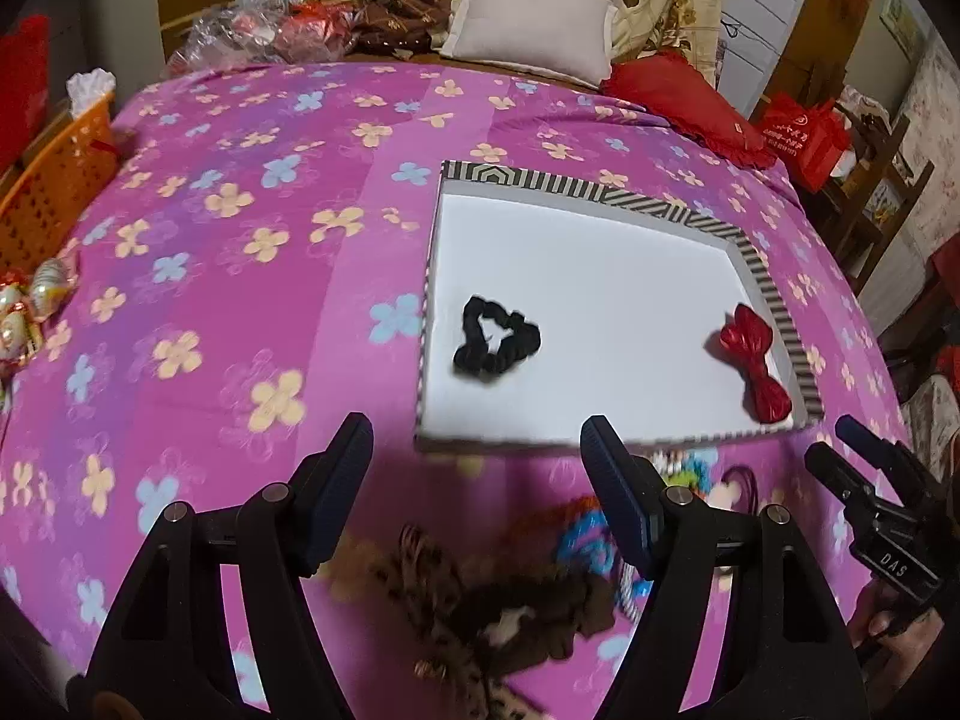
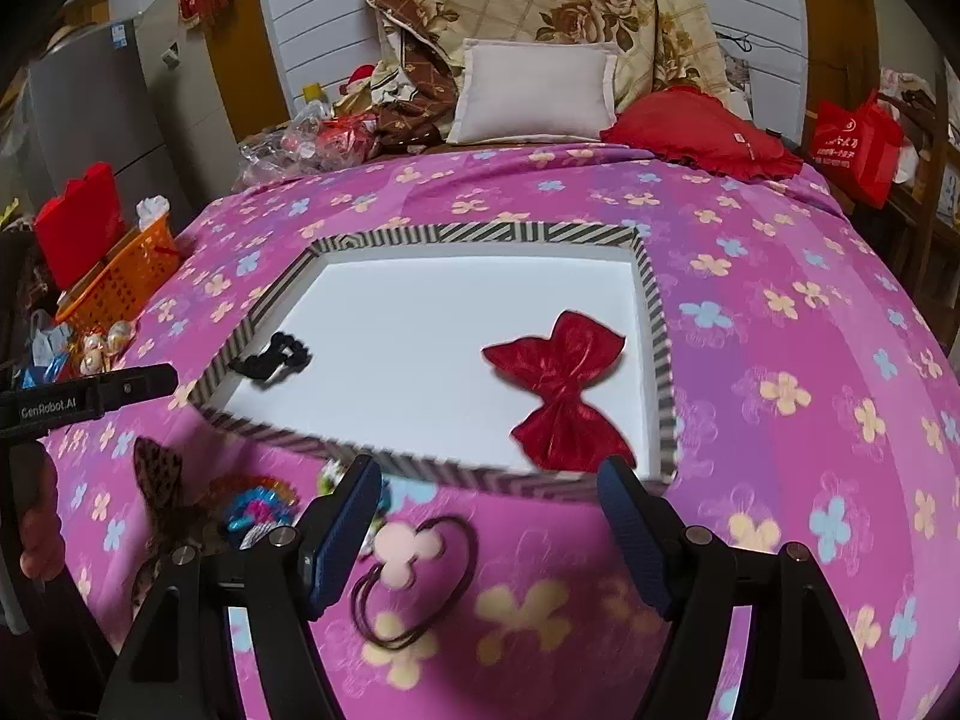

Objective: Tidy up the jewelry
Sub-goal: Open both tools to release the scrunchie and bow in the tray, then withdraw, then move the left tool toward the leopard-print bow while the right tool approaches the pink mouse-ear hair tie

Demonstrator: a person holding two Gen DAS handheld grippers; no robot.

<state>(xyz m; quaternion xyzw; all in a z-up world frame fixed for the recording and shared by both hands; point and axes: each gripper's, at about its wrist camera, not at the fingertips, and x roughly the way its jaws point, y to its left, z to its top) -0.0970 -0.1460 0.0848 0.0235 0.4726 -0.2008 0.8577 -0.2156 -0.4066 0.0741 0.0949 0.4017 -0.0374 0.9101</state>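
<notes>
A shallow white tray with a striped rim [image 1: 660,204] [image 2: 480,234] lies on the pink flowered bedspread. In it lie a black scrunchie [image 1: 498,339] [image 2: 273,358] and a red bow [image 1: 753,360] [image 2: 561,387]. In front of the tray lie a leopard-print bow [image 1: 504,612] [image 2: 157,480], a colourful hair piece [image 1: 591,531] [image 2: 258,507] and thin dark hair ties [image 2: 414,588] [image 1: 747,483]. My left gripper [image 1: 477,444] is open and empty above the leopard bow. My right gripper [image 2: 489,486] is open and empty above the hair ties, and also shows in the left wrist view [image 1: 840,444].
An orange basket [image 1: 54,180] [image 2: 123,279] stands at the bed's left edge, with small ornaments [image 1: 36,300] beside it. A white pillow [image 1: 534,15] [image 2: 537,90], a red cushion [image 1: 690,102] [image 2: 702,126] and piled bedding lie at the head. A red bag [image 2: 855,141] is on the right.
</notes>
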